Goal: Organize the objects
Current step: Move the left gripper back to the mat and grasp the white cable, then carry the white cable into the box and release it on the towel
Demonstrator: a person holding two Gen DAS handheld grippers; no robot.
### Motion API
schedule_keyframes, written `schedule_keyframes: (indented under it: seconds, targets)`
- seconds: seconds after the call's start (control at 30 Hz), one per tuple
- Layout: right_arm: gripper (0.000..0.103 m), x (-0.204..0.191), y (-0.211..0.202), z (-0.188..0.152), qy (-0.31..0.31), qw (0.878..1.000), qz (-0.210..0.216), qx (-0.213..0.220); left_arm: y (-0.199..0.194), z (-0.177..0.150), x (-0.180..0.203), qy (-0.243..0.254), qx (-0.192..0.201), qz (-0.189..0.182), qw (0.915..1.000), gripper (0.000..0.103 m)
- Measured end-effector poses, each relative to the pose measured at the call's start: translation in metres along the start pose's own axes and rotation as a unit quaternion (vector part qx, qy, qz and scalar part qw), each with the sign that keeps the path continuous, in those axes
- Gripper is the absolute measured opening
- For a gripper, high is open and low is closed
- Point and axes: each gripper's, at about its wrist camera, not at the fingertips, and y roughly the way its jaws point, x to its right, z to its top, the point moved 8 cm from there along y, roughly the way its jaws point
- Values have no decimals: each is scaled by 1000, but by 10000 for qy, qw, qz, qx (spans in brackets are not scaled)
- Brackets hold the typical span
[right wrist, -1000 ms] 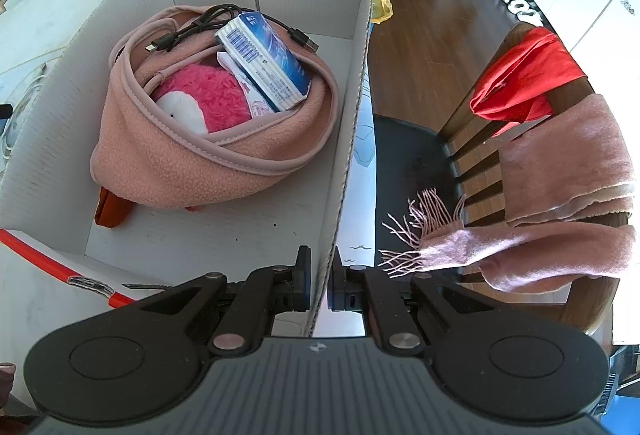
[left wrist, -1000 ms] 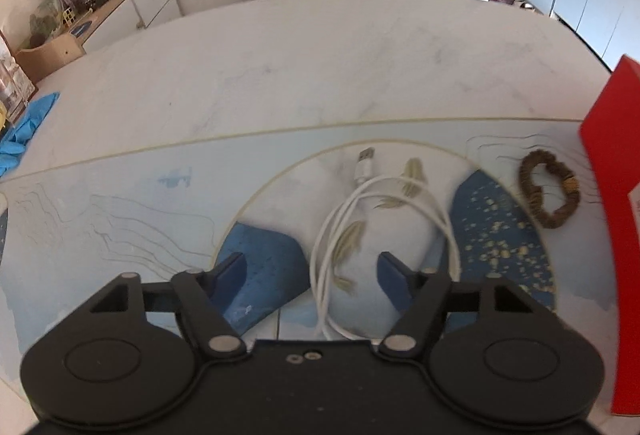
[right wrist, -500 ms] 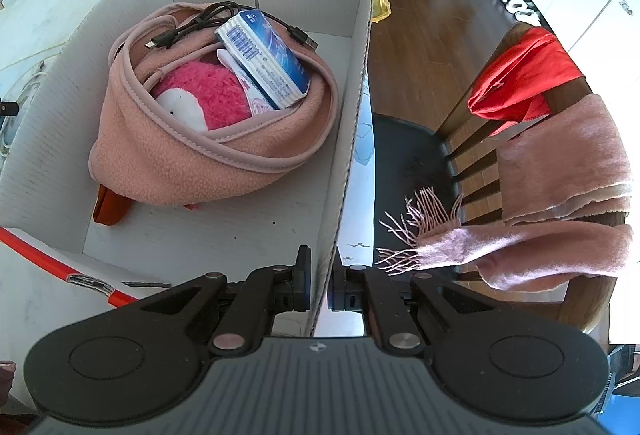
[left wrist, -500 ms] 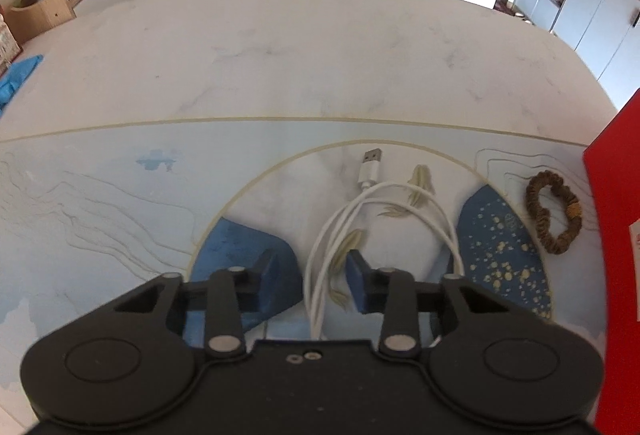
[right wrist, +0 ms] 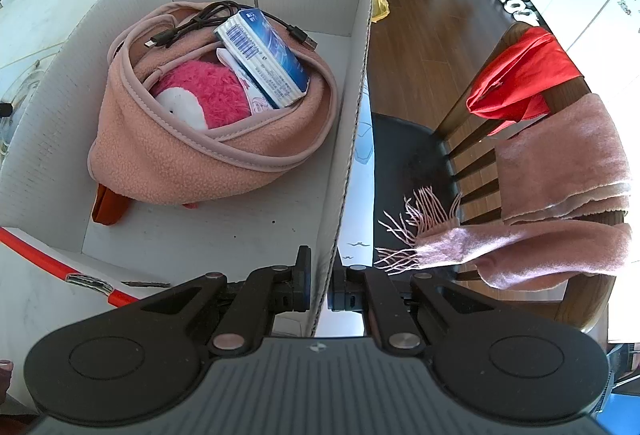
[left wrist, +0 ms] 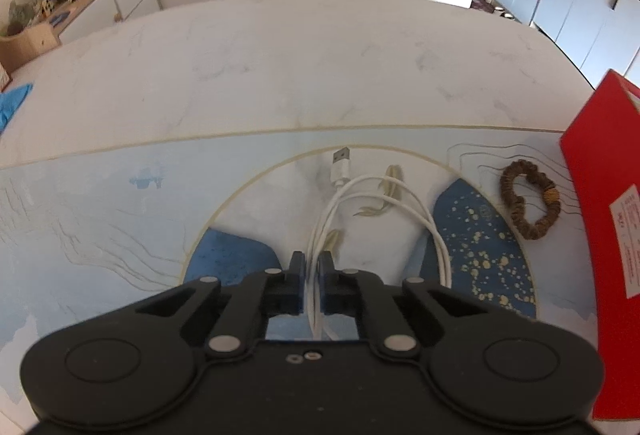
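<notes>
Since the earlier frame the left gripper [left wrist: 312, 277] had been closing its jaws, now pinched on the near strands of the white cable [left wrist: 380, 207], prob to lift it toward the box [right wrist: 352, 107]. Cable lay coiled on the mat [left wrist: 100, 203], near the table's near edge; long axis ran away from the gripper, USB plug pointing to the far edge. Right gripper [right wrist: 319, 285] clamped the box wall, likely steadying it
</notes>
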Motion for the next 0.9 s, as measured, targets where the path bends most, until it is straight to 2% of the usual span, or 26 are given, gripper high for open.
schedule_keyframes:
  seconds: [0.33, 0.8, 0.9]
  targets:
    - [6, 1, 0, -1, -7, 10000, -13, 22, -40, 12, 18, 189, 479, -101, 9986, 4]
    - [6, 1, 1, -1, -45, 10000, -34, 30, -102, 38, 59, 344, 957, -787, 9917, 4]
    - [6, 1, 1, -1, -43, 10000, -29, 32, -112, 41, 71, 413, 1000, -830, 9907, 4]
